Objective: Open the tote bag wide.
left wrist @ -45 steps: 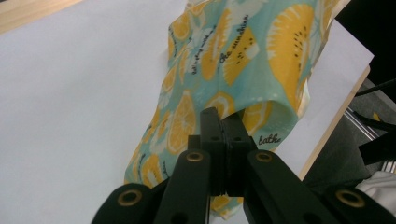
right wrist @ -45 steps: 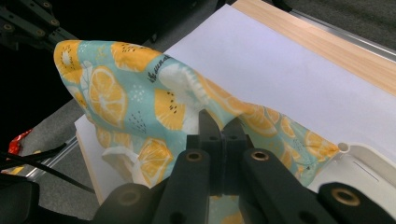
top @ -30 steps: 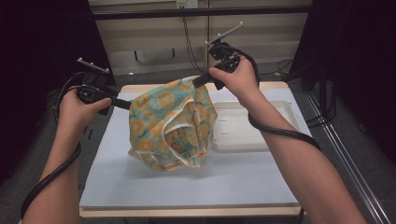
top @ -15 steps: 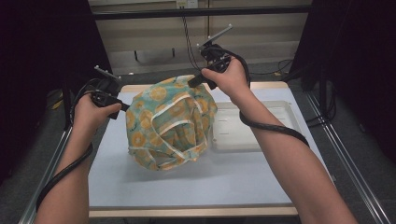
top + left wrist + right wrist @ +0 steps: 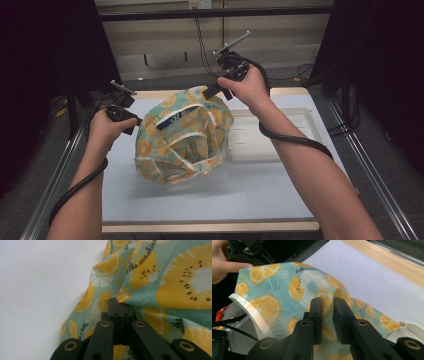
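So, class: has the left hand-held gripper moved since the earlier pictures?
Yes. The left hand-held gripper, shut on the bag, has come down and nearer the table.

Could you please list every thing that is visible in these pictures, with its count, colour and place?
cloth bag: one, teal with yellow fruit print and white trim, on the mat, left of the tray.
tray: one, white, right part of the mat.
mat: one, pale blue, covering the table.
table: one, light wood edge.
left tongs: black, shut on the bag's left side.
right tongs: black, jaws just opening, bag cloth between them.
hands: two, gripping the tongs.
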A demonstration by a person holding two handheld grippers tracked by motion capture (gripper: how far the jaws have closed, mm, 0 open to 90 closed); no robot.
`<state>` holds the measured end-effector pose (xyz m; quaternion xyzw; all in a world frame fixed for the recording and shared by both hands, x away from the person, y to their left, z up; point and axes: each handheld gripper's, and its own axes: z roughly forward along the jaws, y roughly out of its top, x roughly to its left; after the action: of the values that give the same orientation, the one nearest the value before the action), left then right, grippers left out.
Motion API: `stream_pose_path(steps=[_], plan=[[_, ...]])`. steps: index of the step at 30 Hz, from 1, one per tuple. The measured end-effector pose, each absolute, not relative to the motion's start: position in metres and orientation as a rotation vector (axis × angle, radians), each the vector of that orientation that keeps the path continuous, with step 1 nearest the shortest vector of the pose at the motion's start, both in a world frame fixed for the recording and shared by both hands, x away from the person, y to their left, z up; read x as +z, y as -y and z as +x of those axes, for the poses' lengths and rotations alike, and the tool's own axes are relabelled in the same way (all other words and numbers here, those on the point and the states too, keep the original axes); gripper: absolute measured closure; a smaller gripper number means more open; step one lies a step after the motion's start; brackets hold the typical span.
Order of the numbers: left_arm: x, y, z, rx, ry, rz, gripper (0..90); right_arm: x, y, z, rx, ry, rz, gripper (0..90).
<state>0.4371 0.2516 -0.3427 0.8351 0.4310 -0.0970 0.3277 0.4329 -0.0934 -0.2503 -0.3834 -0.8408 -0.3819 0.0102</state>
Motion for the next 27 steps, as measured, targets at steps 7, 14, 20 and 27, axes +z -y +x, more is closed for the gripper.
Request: stream_pose_path(steps=[7, 14, 20, 27], plan=[[-0.343, -0.248, 0.437, -0.258, -1.144, 2.201, 90.0, -0.234, 0.103, 0.418, -1.205, 2.676, -1.150, 54.0], [-0.340, -0.250, 0.436, -0.247, -1.161, 2.190, 90.0, -0.241, 0.102, 0.402, -1.101, 2.734, -1.076, 39.3], [-0.339, -0.250, 0.434, -0.223, -1.200, 2.152, 90.0, -0.255, 0.097, 0.397, -0.988, 2.796, -1.050, 66.3], [-0.341, -0.251, 0.434, -0.219, -1.199, 2.139, 90.0, -0.246, 0.103, 0.403, -1.013, 2.728, -1.081, 90.0]])
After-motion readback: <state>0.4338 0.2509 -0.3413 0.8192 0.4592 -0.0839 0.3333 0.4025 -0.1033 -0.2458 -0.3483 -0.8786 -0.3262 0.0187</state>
